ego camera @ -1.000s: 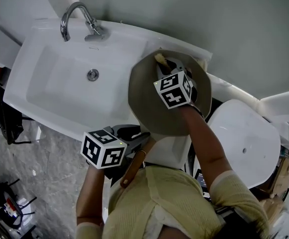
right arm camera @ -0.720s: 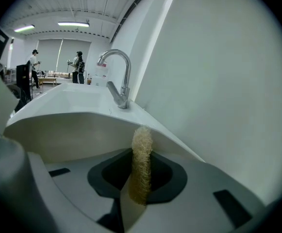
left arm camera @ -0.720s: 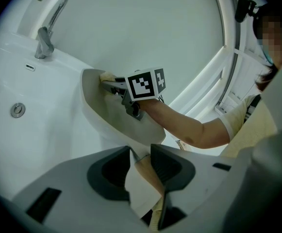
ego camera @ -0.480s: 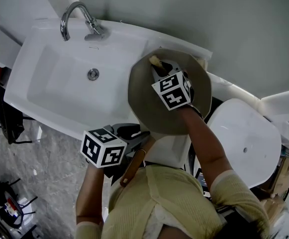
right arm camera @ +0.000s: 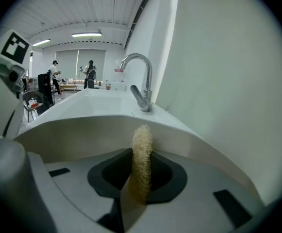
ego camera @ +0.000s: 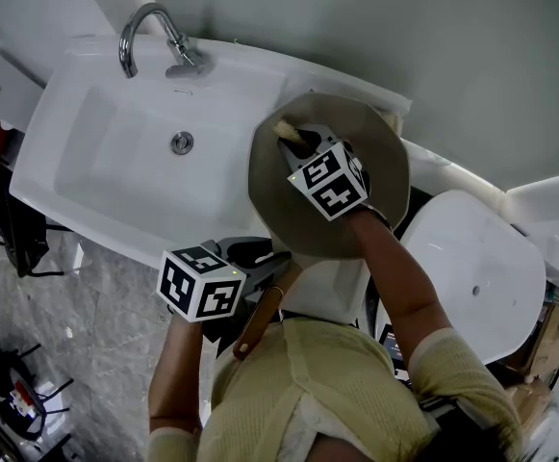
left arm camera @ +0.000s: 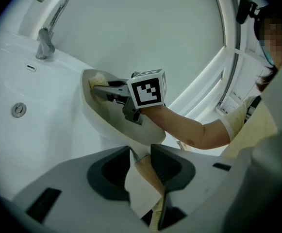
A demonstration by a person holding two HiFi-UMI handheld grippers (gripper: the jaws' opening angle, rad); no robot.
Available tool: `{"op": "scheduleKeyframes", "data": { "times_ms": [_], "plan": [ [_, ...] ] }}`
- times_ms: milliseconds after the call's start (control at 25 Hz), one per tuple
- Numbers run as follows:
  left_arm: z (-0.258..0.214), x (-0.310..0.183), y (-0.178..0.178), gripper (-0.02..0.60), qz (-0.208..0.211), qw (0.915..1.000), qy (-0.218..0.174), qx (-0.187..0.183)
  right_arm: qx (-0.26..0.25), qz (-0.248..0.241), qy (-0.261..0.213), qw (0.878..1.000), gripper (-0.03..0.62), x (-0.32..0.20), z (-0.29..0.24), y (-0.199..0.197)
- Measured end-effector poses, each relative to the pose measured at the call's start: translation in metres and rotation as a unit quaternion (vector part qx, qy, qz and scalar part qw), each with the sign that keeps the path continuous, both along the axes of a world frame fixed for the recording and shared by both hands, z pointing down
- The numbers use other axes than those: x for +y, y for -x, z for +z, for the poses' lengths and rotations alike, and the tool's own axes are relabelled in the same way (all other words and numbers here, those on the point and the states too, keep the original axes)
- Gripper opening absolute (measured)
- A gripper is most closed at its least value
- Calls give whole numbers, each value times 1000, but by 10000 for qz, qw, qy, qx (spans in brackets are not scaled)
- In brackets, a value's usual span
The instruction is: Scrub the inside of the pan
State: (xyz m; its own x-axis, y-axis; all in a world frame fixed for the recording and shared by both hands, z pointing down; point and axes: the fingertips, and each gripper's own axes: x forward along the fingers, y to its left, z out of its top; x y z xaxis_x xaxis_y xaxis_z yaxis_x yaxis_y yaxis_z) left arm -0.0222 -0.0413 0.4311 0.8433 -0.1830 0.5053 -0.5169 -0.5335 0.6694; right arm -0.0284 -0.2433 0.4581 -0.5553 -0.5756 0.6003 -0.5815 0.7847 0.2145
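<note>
A grey-beige pan (ego camera: 289,215) is held tilted over the right end of a white sink (ego camera: 115,176). My left gripper (ego camera: 258,261) is shut on the pan's wooden handle (ego camera: 257,320), which shows between its jaws as the handle (left arm camera: 148,176). My right gripper (ego camera: 294,142) reaches inside the pan and is shut on a pale loofah scrubber (ego camera: 285,129). The scrubber lies against the pan's inner wall near the far rim. In the right gripper view the loofah (right arm camera: 141,159) sticks up between the jaws, with the pan's wall (right arm camera: 77,130) just beyond. The left gripper view shows the pan (left arm camera: 114,125) from the side.
A chrome faucet (ego camera: 154,32) stands at the back of the sink, with the drain (ego camera: 182,143) in the middle of the basin. A white rounded fixture (ego camera: 476,277) sits to the right. Dark bags (ego camera: 10,234) lie on the grey floor at left. A wall is close behind.
My right gripper has slid the loofah leftward along the pan's far inner wall. The left gripper and the pan have hardly moved.
</note>
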Motion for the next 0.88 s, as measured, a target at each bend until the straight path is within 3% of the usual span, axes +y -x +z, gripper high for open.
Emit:
{"op": "scheduleKeyframes", "data": {
  "times_ms": [880],
  "plan": [
    [0, 0, 0, 178, -30, 10000, -14, 35, 58, -1539, 358, 9874, 84, 57, 3, 29]
  ]
}}
